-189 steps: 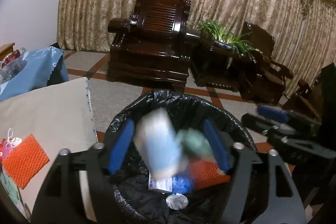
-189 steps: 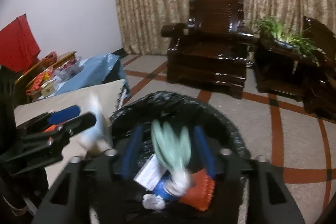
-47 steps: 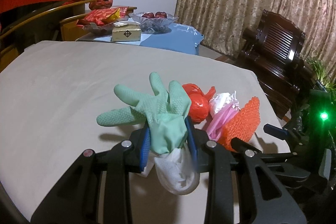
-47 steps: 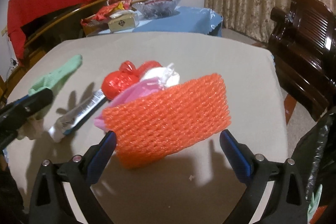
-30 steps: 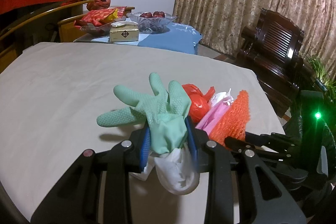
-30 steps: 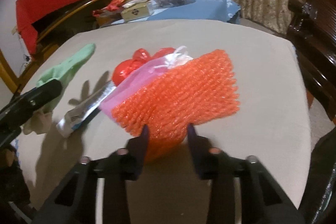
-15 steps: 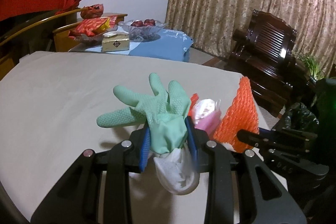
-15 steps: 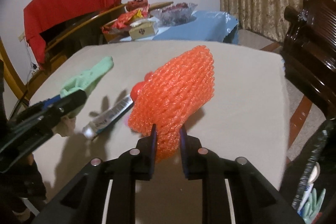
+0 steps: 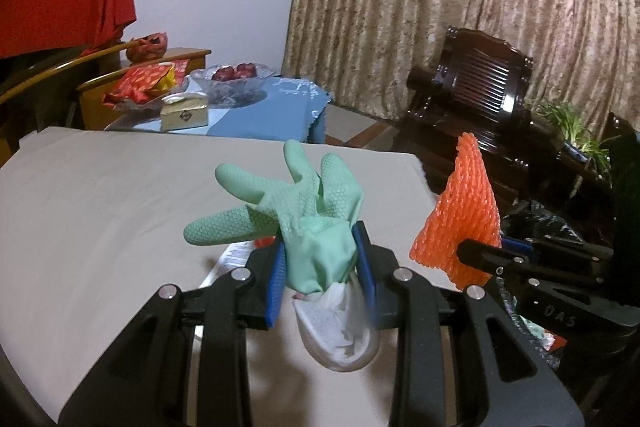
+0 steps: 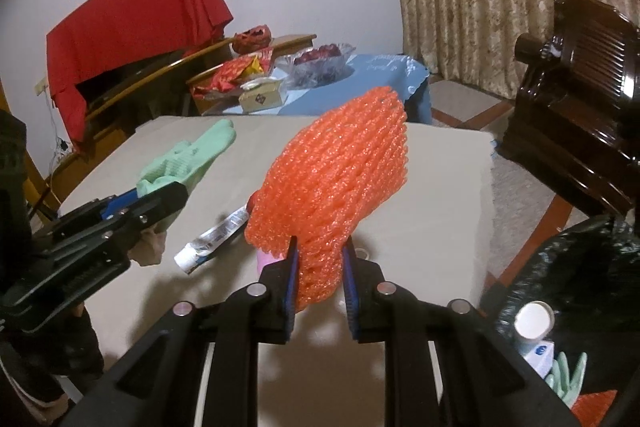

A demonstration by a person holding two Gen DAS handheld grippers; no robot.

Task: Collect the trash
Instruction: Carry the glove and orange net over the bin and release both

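My left gripper [image 9: 322, 267] is shut on a mint green rubber glove [image 9: 296, 203] with a white cuff lining hanging below, held above the beige table [image 9: 100, 211]. It also shows in the right wrist view [image 10: 184, 157]. My right gripper [image 10: 319, 269] is shut on an orange foam net sleeve [image 10: 336, 183], lifted off the table; the sleeve also shows in the left wrist view [image 9: 464, 215]. A squeezed tube [image 10: 218, 237] and a bit of pink wrapping [image 10: 266, 261] lie on the table under the sleeve. The black-lined trash bin [image 10: 576, 267] stands at the right and holds a glove, a box and orange net.
A blue-clothed side table [image 9: 260, 111] behind holds a glass fruit bowl [image 9: 234, 77], a small box and red snack packets. Dark wooden armchairs [image 9: 480, 95] and curtains stand beyond the table's right edge. A red cloth [image 10: 132, 27] hangs over a chair.
My right gripper closed on the orange net sleeve and lifted it off the table. My left gripper kept its hold on the green glove and rose a little.
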